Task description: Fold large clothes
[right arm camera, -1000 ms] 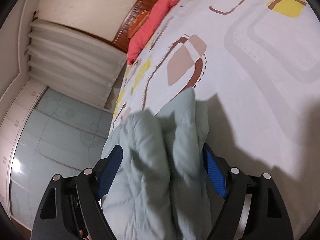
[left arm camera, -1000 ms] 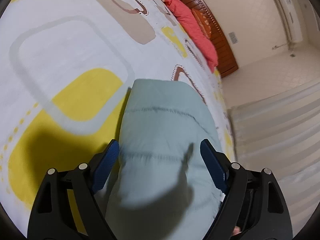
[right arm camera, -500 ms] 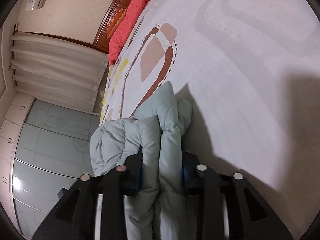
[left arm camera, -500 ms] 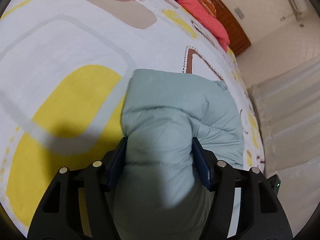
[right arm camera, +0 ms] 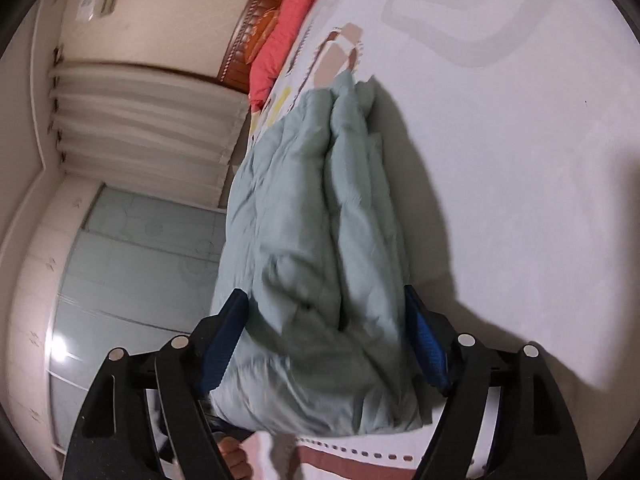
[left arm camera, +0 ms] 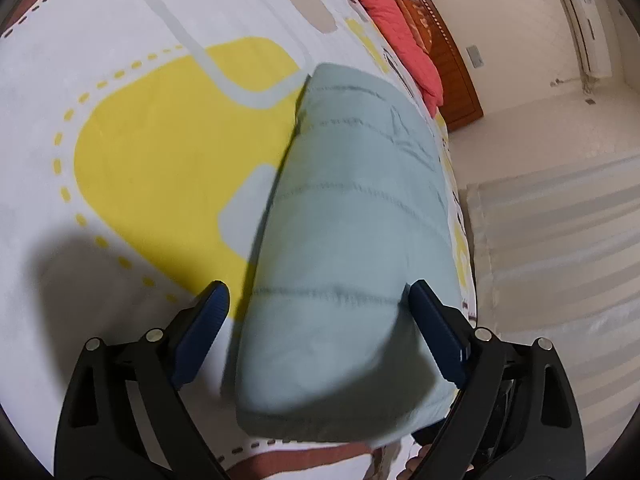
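A pale green quilted puffer jacket (left arm camera: pixel 356 216) lies folded into a thick bundle on the patterned bedspread (left arm camera: pixel 120 80). My left gripper (left arm camera: pixel 318 312) is open, its blue pads wide apart on either side of the bundle's near end. In the right wrist view the same jacket (right arm camera: pixel 320 240) shows as stacked folds. My right gripper (right arm camera: pixel 326 328) is open too, its pads straddling the bundle's end. Whether the pads touch the fabric I cannot tell.
The bed has a white cover with yellow, grey and brown shapes. A red pillow (left arm camera: pixel 396 36) lies by the wooden headboard (left arm camera: pixel 448 64). Curtains (right arm camera: pixel 144 112) and a glass-fronted wardrobe (right arm camera: pixel 132 264) stand past the bed's edge. A hand (right arm camera: pixel 236 460) shows below the right gripper.
Half a second ago both grippers were squeezed shut on the jacket. Now both have opened wide and the bundle lies released on the bed.
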A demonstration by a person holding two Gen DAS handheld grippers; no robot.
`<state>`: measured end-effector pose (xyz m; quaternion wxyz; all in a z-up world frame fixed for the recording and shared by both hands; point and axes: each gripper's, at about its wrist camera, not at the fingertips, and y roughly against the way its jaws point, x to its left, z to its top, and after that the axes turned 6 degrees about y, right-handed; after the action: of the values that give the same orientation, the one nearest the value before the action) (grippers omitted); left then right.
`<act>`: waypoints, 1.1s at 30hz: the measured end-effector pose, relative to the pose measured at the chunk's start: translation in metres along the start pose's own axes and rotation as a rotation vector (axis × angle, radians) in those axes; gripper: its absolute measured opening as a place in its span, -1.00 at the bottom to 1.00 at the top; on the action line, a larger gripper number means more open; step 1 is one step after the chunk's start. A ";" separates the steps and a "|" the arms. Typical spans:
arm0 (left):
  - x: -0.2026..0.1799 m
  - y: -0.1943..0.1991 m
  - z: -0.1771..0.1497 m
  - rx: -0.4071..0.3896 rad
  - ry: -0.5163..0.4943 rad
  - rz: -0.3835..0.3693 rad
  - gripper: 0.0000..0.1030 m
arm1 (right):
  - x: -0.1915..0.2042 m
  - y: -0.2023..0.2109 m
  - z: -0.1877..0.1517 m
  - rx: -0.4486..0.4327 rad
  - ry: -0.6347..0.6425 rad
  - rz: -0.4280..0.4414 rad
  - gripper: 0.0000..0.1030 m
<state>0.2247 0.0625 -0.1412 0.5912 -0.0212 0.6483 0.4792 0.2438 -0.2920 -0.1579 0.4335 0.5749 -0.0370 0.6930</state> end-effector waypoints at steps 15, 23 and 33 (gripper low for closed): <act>0.000 -0.010 -0.004 0.013 -0.051 0.036 -0.04 | -0.013 -0.018 -0.008 0.028 -0.029 -0.024 -0.28; 0.001 -0.004 -0.013 -0.018 -0.044 0.037 0.10 | -0.012 -0.017 -0.007 0.011 -0.038 -0.008 -0.24; 0.001 0.011 -0.023 -0.051 -0.047 0.069 0.35 | -0.009 0.000 -0.016 -0.017 -0.059 -0.008 -0.05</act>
<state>0.2008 0.0537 -0.1393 0.5887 -0.0028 0.6224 0.5159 0.2318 -0.2883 -0.1710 0.4400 0.5916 -0.0535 0.6734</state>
